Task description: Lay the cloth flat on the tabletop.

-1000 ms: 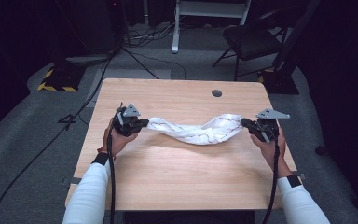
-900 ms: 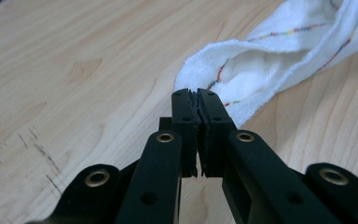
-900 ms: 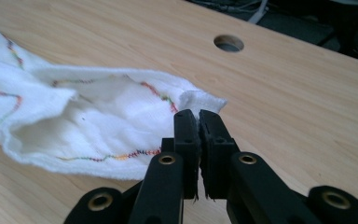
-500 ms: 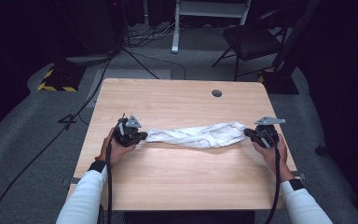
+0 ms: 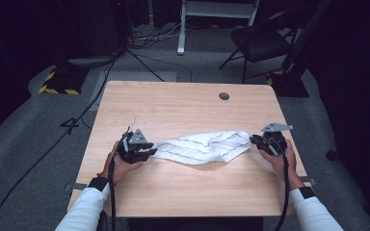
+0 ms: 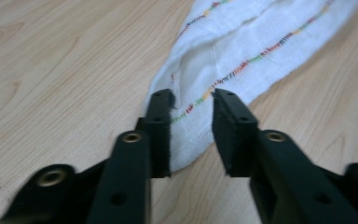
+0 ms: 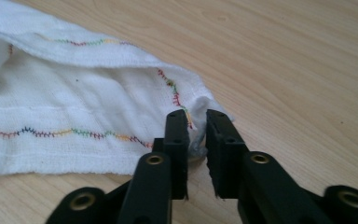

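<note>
Near the desk's [image 5: 183,103] front edge, both grippers, left [image 6: 192,100] and right [image 7: 196,119], have just been opening, jaws narrowly parted astride the cloth's [image 5: 200,147] ends; frayed threads could snag and drag it.

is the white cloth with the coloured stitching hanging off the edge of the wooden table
No, the white cloth with coloured stitching lies wholly on the light wooden table, stretched between the two grippers.

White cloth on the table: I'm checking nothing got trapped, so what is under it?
The white cloth lies flat on the wooden table. No bulge shows, though its folds cover whatever lies beneath.
</note>
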Action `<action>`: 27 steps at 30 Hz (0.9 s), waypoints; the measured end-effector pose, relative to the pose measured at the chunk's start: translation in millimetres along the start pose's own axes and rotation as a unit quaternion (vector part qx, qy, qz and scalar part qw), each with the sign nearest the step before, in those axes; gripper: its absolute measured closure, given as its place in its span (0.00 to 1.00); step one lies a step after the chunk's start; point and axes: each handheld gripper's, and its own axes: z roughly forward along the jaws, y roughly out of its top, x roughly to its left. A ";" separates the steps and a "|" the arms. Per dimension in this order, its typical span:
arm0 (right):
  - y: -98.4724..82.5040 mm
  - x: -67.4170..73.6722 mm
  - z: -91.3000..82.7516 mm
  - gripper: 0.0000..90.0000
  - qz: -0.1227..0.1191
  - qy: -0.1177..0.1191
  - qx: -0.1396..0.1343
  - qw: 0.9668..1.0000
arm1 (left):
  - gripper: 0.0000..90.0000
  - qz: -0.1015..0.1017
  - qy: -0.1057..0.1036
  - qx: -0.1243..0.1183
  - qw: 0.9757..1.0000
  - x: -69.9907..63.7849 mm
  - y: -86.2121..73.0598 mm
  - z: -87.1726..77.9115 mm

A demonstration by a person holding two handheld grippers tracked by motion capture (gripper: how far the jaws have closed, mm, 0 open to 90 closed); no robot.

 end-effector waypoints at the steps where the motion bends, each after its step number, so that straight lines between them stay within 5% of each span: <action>1: 0.7 0.6 -1.4 0.84 -0.003 -0.002 -0.002 1.000 | 0.63 0.006 -0.002 -0.002 1.000 -2.9 2.1 1.0; 3: 2.8 4.0 -3.7 0.81 -0.013 0.002 -0.009 1.000 | 0.50 0.010 -0.003 -0.002 1.000 -11.4 7.9 4.1; 8: 6.3 10.9 -4.6 0.76 -0.029 0.007 -0.013 0.999 | 0.42 0.039 -0.037 -0.014 0.998 -35.3 22.7 12.6; 18: 14.1 35.7 -13.6 0.75 -0.061 0.064 -0.035 0.995 | 0.36 0.095 -0.083 -0.016 0.992 -69.8 62.1 51.5; 25: 1.6 76.6 -8.2 0.72 -0.121 0.145 -0.018 0.982 | 0.35 0.101 -0.092 -0.006 0.991 -71.5 82.1 83.6; 27: -2.3 90.6 -5.0 0.69 -0.140 0.170 -0.014 0.975 | 0.35 0.093 -0.094 0.000 0.991 -68.2 85.1 93.4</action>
